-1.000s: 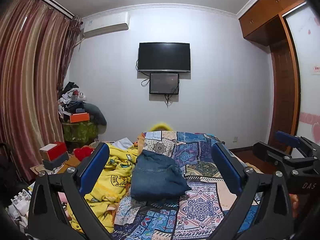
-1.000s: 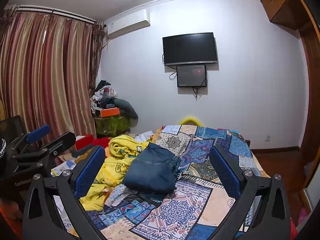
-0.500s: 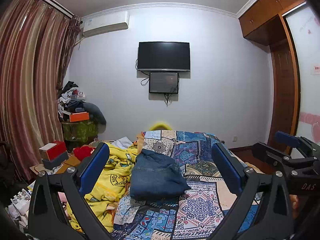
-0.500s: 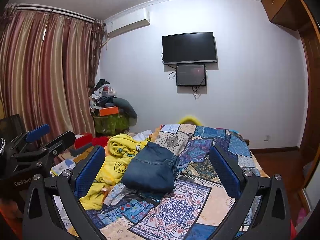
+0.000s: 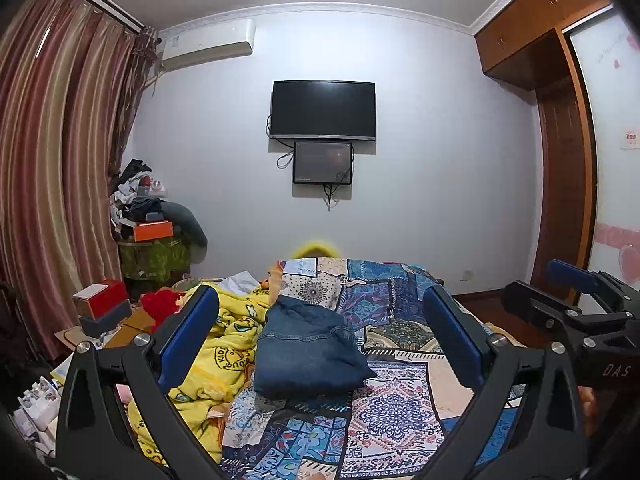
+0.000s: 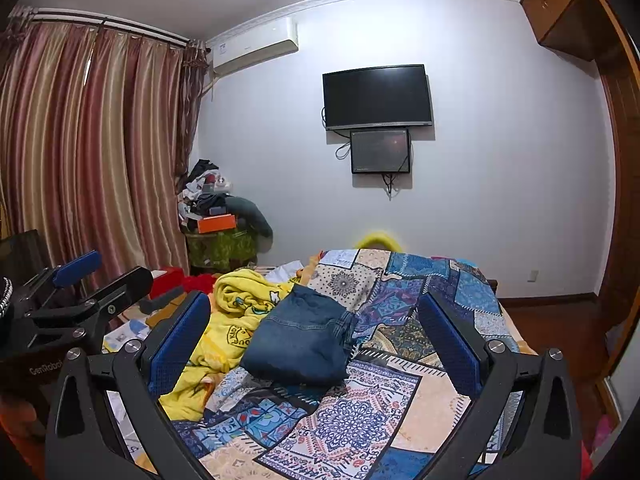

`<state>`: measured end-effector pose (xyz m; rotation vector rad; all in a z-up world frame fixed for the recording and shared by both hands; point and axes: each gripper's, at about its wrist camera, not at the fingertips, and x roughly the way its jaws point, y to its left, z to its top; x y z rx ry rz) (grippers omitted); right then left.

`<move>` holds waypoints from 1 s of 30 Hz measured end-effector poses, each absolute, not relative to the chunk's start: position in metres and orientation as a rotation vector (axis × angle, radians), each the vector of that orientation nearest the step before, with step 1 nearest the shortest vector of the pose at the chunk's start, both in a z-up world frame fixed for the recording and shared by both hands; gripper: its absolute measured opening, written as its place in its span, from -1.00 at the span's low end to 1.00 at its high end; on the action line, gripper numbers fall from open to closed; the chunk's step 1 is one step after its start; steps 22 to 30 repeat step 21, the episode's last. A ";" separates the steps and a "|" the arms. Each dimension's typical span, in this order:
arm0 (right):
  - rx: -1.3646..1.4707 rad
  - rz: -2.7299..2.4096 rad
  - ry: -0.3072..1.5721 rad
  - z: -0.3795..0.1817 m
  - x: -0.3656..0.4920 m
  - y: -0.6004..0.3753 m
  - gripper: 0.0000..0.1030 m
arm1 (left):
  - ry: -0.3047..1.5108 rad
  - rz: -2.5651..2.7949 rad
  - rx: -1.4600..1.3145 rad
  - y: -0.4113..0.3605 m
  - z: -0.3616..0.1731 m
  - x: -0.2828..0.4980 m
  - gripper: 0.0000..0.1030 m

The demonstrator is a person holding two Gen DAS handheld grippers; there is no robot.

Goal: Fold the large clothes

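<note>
Hovering above folded jeans on the bed, both grippers (left, right) hold jaws wide, empty.

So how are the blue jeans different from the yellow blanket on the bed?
The jeans are dark blue denim, while the blanket is bright yellow with cartoon pictures. The jeans are folded into a neat, compact bundle; the blanket lies crumpled and spread out. The jeans sit near the middle of the patterned bedspread; the blanket is bunched along its left edge. Both are cloth lying on the bed, side by side, and neither gripper is touching them.
</note>
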<state>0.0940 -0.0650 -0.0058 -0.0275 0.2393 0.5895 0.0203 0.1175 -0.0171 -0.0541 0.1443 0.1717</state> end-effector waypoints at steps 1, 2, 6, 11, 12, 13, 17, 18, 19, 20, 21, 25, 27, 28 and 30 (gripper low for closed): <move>-0.026 0.589 0.240 -0.006 0.095 -0.065 1.00 | 0.148 0.167 -0.056 0.118 -0.017 0.021 0.99; -0.026 0.588 0.240 -0.006 0.095 -0.065 1.00 | 0.155 0.158 -0.058 0.118 -0.018 0.022 0.99; -0.023 0.584 0.241 -0.006 0.096 -0.066 1.00 | 0.162 0.146 -0.063 0.118 -0.019 0.024 0.99; -0.022 0.577 0.242 -0.006 0.097 -0.067 1.00 | 0.167 0.144 -0.066 0.118 -0.019 0.025 0.99; -0.020 0.575 0.243 -0.006 0.098 -0.067 1.00 | 0.169 0.144 -0.066 0.118 -0.020 0.026 0.99; -0.019 0.574 0.245 -0.007 0.099 -0.067 1.00 | 0.172 0.142 -0.063 0.117 -0.020 0.027 0.99; -0.010 0.572 0.254 -0.008 0.102 -0.068 1.00 | 0.176 0.132 -0.053 0.115 -0.021 0.028 0.99; -0.009 0.571 0.256 -0.008 0.103 -0.068 1.00 | 0.176 0.130 -0.051 0.115 -0.022 0.028 0.99; -0.009 0.571 0.258 -0.008 0.104 -0.068 1.00 | 0.177 0.129 -0.051 0.115 -0.021 0.029 0.99; -0.009 0.571 0.258 -0.009 0.104 -0.068 1.00 | 0.180 0.126 -0.051 0.115 -0.021 0.030 0.99; -0.010 0.571 0.259 -0.009 0.104 -0.068 1.00 | 0.183 0.125 -0.050 0.115 -0.021 0.031 0.99; -0.010 0.571 0.259 -0.009 0.104 -0.068 1.00 | 0.183 0.125 -0.050 0.115 -0.021 0.031 0.99; -0.010 0.571 0.259 -0.009 0.104 -0.068 1.00 | 0.183 0.125 -0.050 0.115 -0.021 0.031 0.99; -0.010 0.571 0.259 -0.009 0.104 -0.068 1.00 | 0.183 0.125 -0.050 0.115 -0.021 0.031 0.99; -0.010 0.571 0.259 -0.009 0.104 -0.068 1.00 | 0.183 0.125 -0.050 0.115 -0.021 0.031 0.99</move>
